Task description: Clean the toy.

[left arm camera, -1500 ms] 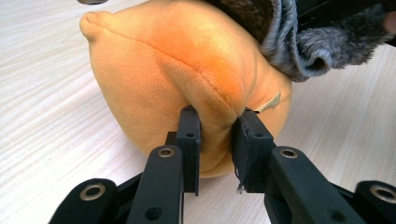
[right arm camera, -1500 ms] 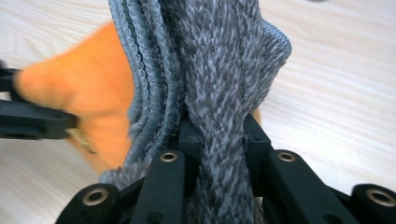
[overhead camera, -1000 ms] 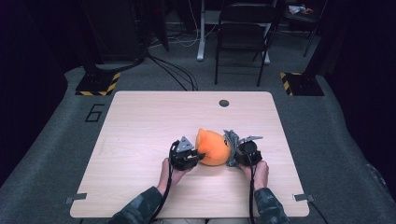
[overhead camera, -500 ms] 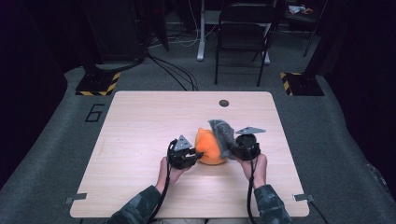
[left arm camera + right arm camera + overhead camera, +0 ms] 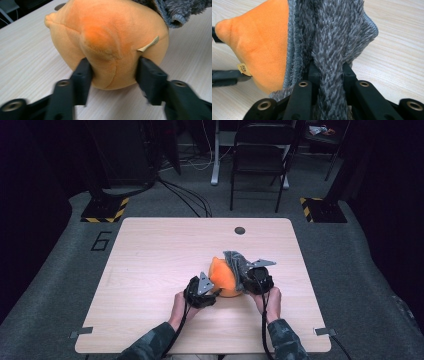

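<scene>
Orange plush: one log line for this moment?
plush on table | right gripper shut on grey cloth | left gripper jaws opening, flanking plush

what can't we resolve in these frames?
- Tag print: too small, right gripper view.
- Plush top: cut by frame edge and grey cloth, left gripper view.
- Cloth end inside right tool: hidden by its jaws.
- Whether left tool pads press the plush: blurred.

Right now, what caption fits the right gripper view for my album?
Right hand-held gripper pinching fuzzy grey cloth draped over an orange plush toy on the wooden table.
</scene>
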